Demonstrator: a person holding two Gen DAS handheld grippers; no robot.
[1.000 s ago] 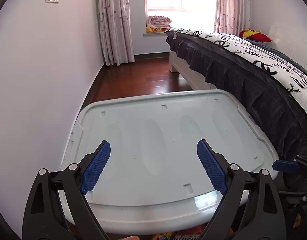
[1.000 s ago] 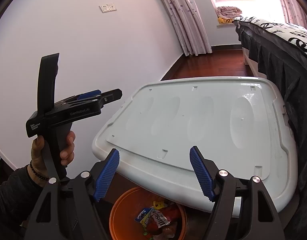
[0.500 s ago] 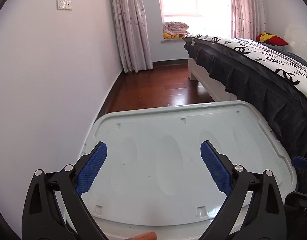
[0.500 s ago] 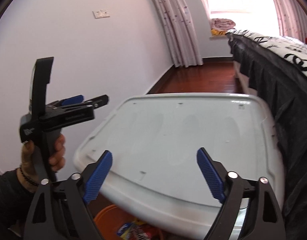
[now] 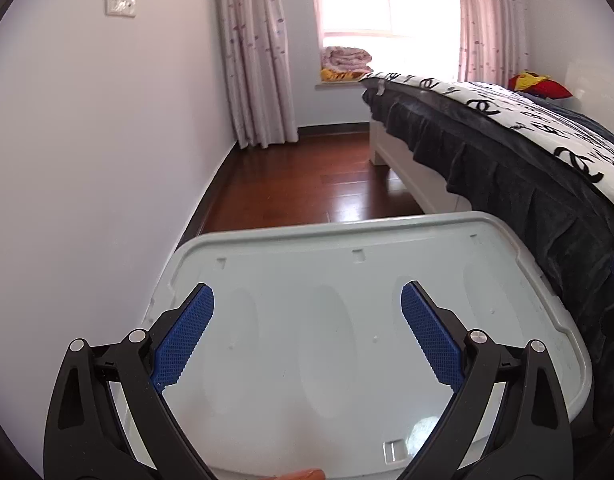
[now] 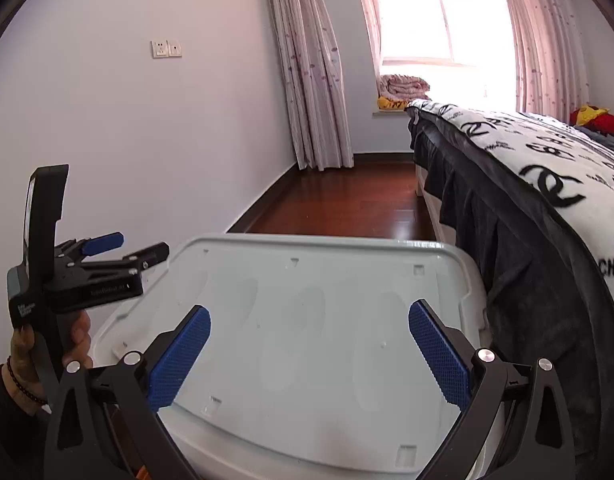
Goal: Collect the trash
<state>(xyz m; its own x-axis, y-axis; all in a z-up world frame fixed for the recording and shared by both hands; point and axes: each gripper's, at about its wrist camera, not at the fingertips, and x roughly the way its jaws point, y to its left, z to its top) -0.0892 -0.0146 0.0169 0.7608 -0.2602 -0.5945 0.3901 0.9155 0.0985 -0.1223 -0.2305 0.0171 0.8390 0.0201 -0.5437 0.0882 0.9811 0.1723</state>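
My left gripper [image 5: 307,312] is open and empty, held above the pale grey lid of a plastic storage box [image 5: 347,264]. My right gripper [image 6: 309,334] is open and empty above the same lid [image 6: 327,272]. The left gripper also shows from the side in the right wrist view [image 6: 119,252], held in a hand at the lid's left edge. A sliver of the orange trash bin [image 5: 303,475] shows at the bottom edge of the left wrist view. No loose trash is visible on the lid.
A bed with a dark skirt and black-and-white blanket [image 5: 527,148] runs along the right. A white wall [image 5: 87,160] is close on the left. Dark wooden floor [image 5: 315,184] leads to curtains [image 5: 255,60] and a window sill with folded bedding [image 5: 347,60].
Both grippers have risen and tilted up. The orange bin with wrappers has dropped out of the right wrist view, and more of the room and floor shows now.
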